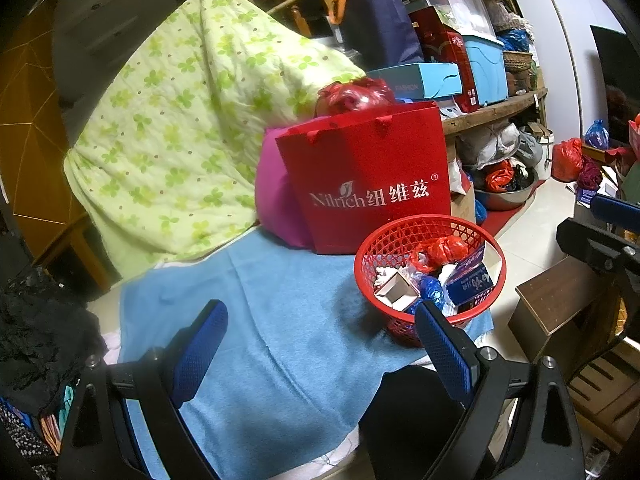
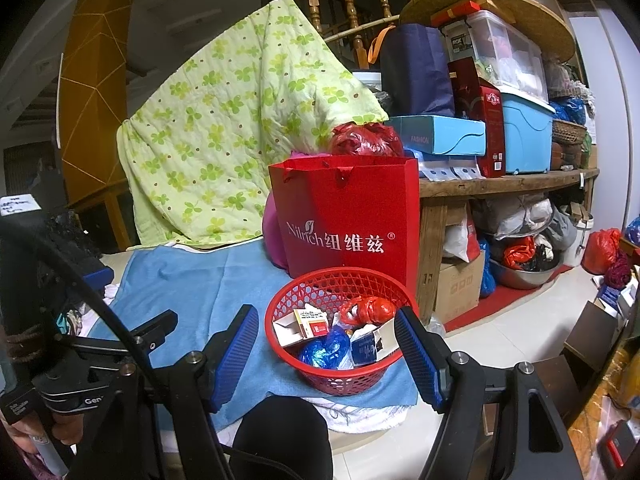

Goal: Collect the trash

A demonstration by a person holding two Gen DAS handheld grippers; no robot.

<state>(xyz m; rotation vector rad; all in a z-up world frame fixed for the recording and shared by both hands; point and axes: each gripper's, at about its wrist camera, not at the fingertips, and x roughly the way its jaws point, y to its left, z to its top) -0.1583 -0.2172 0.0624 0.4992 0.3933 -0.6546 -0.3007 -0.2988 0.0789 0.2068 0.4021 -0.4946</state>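
A red mesh basket (image 1: 374, 248) (image 2: 288, 300) sits on a blue towel (image 1: 272, 304) (image 2: 188, 280). It holds trash: small cardboard boxes, a crumpled red plastic bag (image 1: 442, 250) (image 2: 370, 308), a blue plastic bag (image 2: 324, 350) and a dark blue carton (image 1: 468, 286). My left gripper (image 1: 320, 354) is open and empty, above the towel, left of the basket. My right gripper (image 2: 326, 352) is open and empty, its fingers either side of the basket's near rim. The left gripper also shows at the left of the right wrist view.
A red Nilrich paper bag (image 1: 368, 176) (image 2: 348, 216) stands right behind the basket, with a pink bundle (image 1: 276, 200) and a green clover quilt (image 1: 180, 120) beside it. A cluttered wooden shelf (image 2: 504, 180) stands to the right. A brown box (image 1: 560, 300) sits on the tiled floor.
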